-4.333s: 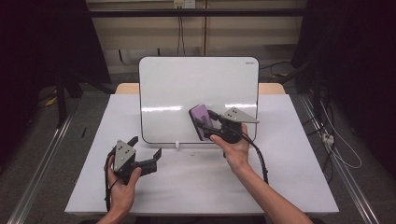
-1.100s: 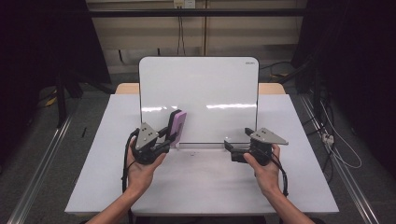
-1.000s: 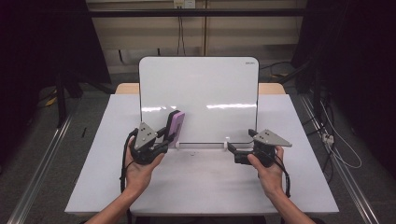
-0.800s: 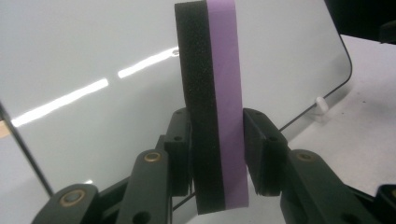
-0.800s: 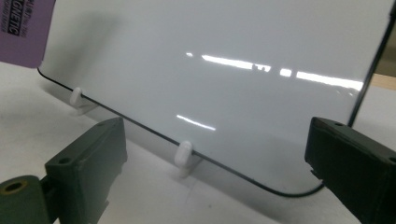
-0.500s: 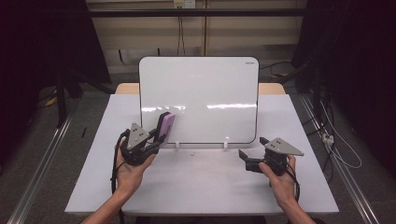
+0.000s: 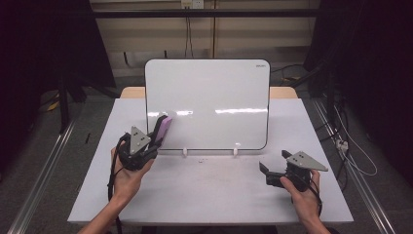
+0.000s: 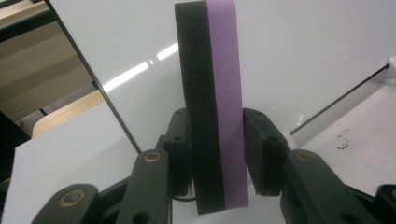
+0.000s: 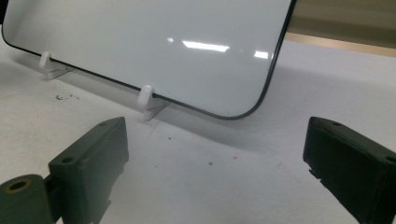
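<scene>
Both claws have moved since the earlier frames: the eraser passed from right claw to left, and over the last second the left claw slid left along the board's lower edge while the right claw pulled back toward the counter's near right corner. Left claw (image 7: 155, 138) is clamped on the eraser (image 7: 162, 130), jaws pressing both flat faces; the left gripper view shows black foam on one side and a purple layer on the other, standing upright between the jaws. Eraser sits at the lower-left corner of the whiteboard (image 7: 209, 97), at or just in front of its surface; contact can't be confirmed. Whiteboard stands tilted back on two small white clip feet (image 7: 185, 152) at mid counter (image 7: 214, 195). Its surface looks clean, with only light reflections. Right claw (image 7: 268, 173) is wide open and holds nothing, low over the counter, well apart from the board's lower-right corner.
</scene>
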Motion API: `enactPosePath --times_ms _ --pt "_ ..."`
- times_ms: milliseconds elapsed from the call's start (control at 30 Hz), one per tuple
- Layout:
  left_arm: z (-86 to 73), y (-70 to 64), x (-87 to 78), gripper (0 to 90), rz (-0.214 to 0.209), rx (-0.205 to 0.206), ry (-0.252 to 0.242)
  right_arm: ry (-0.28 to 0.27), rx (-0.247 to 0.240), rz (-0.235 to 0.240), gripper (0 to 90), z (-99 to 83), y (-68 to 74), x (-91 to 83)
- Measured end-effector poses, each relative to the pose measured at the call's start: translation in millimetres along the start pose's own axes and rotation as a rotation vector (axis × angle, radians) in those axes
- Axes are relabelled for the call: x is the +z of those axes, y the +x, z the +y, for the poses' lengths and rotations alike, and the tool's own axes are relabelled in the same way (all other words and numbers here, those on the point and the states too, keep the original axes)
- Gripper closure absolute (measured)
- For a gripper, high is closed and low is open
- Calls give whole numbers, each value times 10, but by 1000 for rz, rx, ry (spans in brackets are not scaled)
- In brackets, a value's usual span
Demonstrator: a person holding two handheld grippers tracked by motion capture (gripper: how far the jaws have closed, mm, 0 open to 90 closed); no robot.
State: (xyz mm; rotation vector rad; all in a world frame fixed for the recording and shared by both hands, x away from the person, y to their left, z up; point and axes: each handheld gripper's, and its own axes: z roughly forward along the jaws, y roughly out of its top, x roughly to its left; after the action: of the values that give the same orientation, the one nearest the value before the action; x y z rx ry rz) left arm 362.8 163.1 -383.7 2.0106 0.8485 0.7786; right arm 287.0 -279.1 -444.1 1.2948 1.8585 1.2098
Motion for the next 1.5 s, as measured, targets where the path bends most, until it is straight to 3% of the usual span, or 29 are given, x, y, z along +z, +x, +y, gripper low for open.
enactPosePath --times_ms 400,600,767,1067,1133,1200,1300,1367,1500 --pt "-46 17 189 648 93 42 115 -1 1 5 68 -17 -8 28" --pt "-43 -17 275 644 107 61 128 1 0 6 69 -19 -6 33" --pt "-63 8 275 627 88 29 108 4 9 9 69 -20 -8 41" --pt "-91 34 262 473 38 -34 71 2 10 7 70 -25 -26 46" --pt "-84 30 267 382 26 -39 53 3 11 6 70 -26 -28 48" --pt "-83 31 273 274 47 -50 30 3 12 8 70 -26 -25 49" --pt "-83 56 288 165 0 -97 4 1 11 9 70 -27 -23 49" --pt "-84 60 290 92 -8 -129 -16 1 12 10 71 -33 -27 50" --pt "-76 77 253 68 -35 -150 -44 1 13 9 71 -36 -35 48"
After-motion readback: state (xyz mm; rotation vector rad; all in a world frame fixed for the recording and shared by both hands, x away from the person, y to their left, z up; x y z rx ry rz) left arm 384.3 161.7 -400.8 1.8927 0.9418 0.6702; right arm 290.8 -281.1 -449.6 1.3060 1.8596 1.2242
